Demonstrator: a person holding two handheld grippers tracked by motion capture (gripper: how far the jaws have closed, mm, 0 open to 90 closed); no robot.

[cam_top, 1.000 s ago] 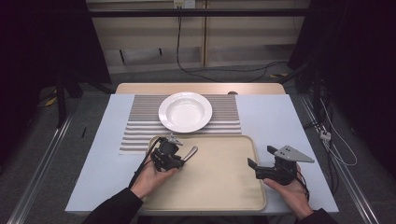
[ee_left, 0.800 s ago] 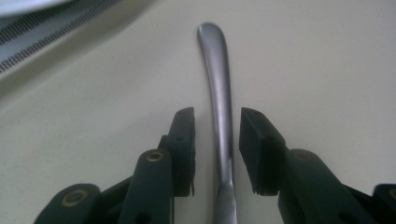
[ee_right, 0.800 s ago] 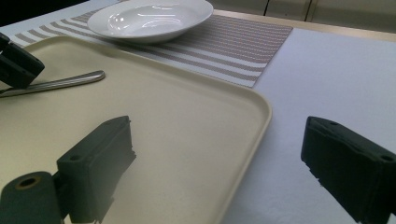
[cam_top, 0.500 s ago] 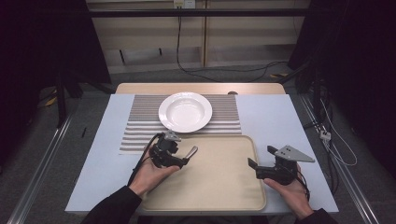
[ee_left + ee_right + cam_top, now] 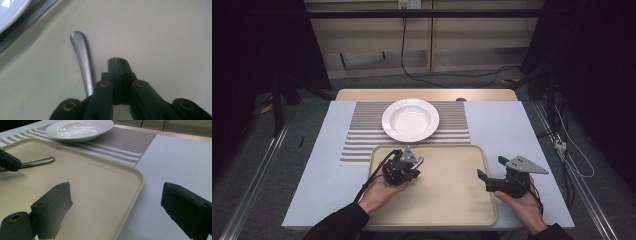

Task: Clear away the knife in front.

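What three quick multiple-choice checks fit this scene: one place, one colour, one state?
1. Where does the white plate stand?
A. on the floor
B. on the striped placemat
C. on a chair

2. What colour is the tray?
A. beige
B. red
C. black

3. How do the left gripper jaws stand?
A. wide open
B. shut on a cup
C. shut, with nothing between them

Key: B, the high view shows the plate on the stripes. A, the tray is pale beige in all views. C, the jaws have just been closing and now meet with nothing between them, and the metal handle lies beside them.
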